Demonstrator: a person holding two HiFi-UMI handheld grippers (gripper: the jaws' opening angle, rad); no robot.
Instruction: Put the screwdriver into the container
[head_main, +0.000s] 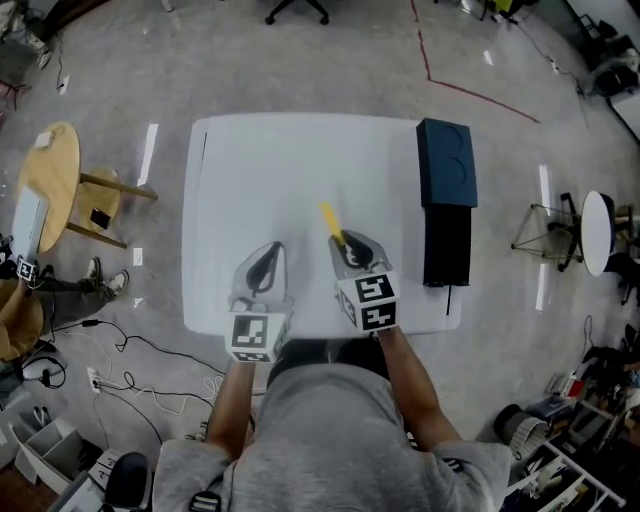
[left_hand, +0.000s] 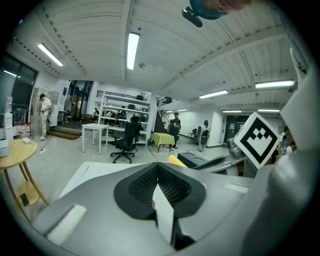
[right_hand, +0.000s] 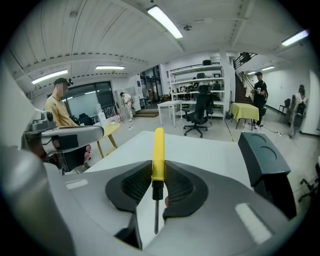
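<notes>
A screwdriver (head_main: 329, 221) with a yellow handle and a thin dark shaft is held above the white table (head_main: 260, 170), right of centre. My right gripper (head_main: 346, 243) is shut on it; in the right gripper view the pads clamp the lower end of the screwdriver (right_hand: 158, 152) handle, which points forward, away from me. The dark blue container (head_main: 446, 165) stands along the table's right edge, and it appears as the container (right_hand: 261, 156) to the right in the right gripper view. My left gripper (head_main: 273, 250) hovers beside the right one, shut with nothing between its jaws (left_hand: 157, 167).
A round wooden side table (head_main: 50, 175) stands left of the white table. Cables (head_main: 120, 350) trail on the floor at the lower left, and a small white stool (head_main: 598, 230) stands at the right. Shelves, chairs and people show far behind in the gripper views.
</notes>
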